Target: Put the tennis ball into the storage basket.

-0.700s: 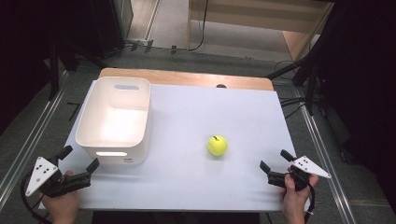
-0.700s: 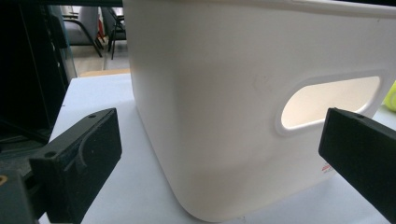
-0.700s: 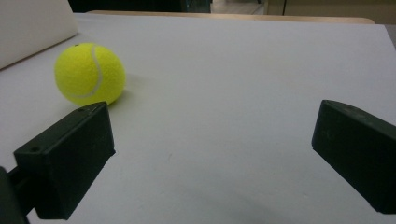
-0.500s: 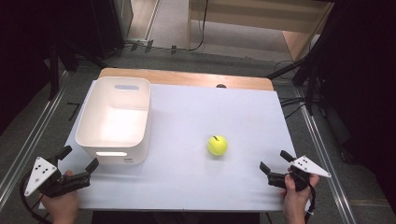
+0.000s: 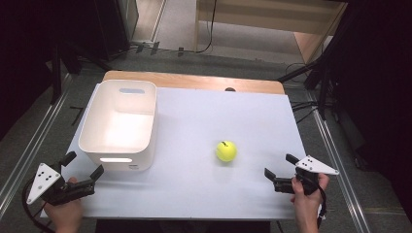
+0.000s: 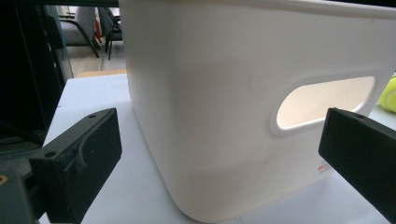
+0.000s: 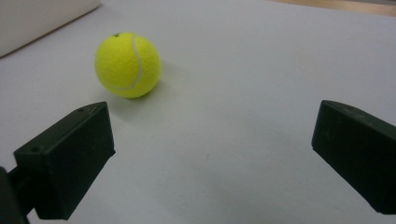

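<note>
A yellow tennis ball [image 5: 226,151] lies on the white tabletop [image 5: 194,194], right of centre. A white plastic bin [image 5: 119,124] with a handle slot stands at the left. My left gripper [image 5: 83,164] is held at the near left corner, open, its jaws just short of the bin's near wall [image 6: 210,93]. In its own view the left gripper [image 6: 219,158] has nothing between the jaws. My right gripper [image 5: 280,165] sits at the near right, open and apart from the ball. In the right gripper view the ball [image 7: 127,64] lies ahead and to the left of the right gripper [image 7: 212,140].
A wooden strip [image 5: 194,81] runs along the table's far edge. Metal rails and cables border both sides on the floor. A corner of the bin [image 7: 42,14] shows at the top left of the right gripper view. The ball's edge [image 6: 388,93] peeks past the bin.
</note>
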